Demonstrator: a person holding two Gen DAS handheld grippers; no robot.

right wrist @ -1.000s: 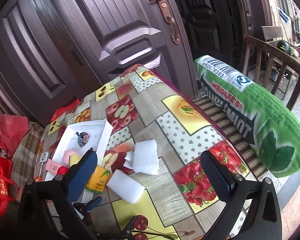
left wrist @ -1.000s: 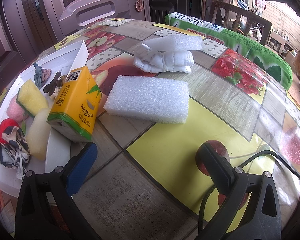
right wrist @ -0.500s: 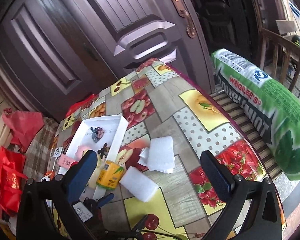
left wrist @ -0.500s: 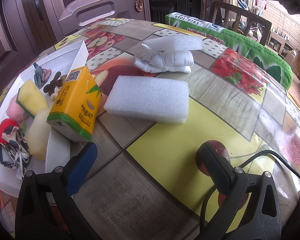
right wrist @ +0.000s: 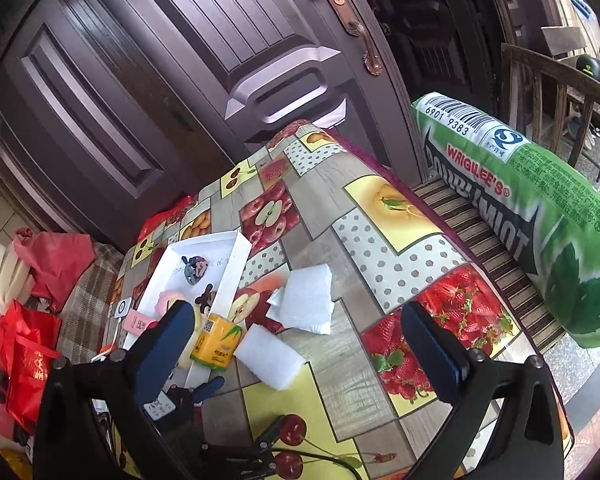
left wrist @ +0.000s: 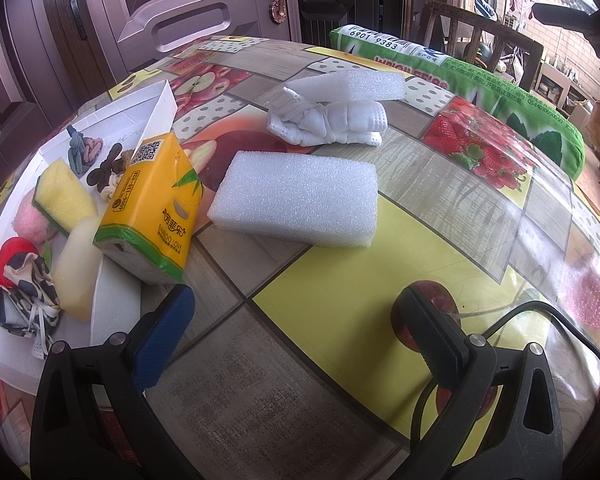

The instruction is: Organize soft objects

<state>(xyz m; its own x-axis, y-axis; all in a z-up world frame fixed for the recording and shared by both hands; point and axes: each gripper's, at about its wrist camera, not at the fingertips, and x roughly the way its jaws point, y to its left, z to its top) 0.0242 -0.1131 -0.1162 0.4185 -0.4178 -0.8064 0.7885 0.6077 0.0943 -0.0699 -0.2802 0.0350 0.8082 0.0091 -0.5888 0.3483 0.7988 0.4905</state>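
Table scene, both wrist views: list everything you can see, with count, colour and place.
foam block: one, white, table centre
foam slab: one, white, resting on the bundle
cloth bundle: one, white, behind the foam block
tissue pack: one, yellow-green, leaning on the tray edge
tray: one, white, table's left
sponge: one, yellow-green, in tray
hair ties: several, grey and brown, in tray
pillow: one, green, on a bench beside the table
left claw: open, low over table
right claw: open, high above

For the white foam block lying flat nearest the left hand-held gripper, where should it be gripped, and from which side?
Grip the foam block across its short width near the middle, coming from the near long edge. It lies flat with both long sides free; the tissue pack crowds its left end.
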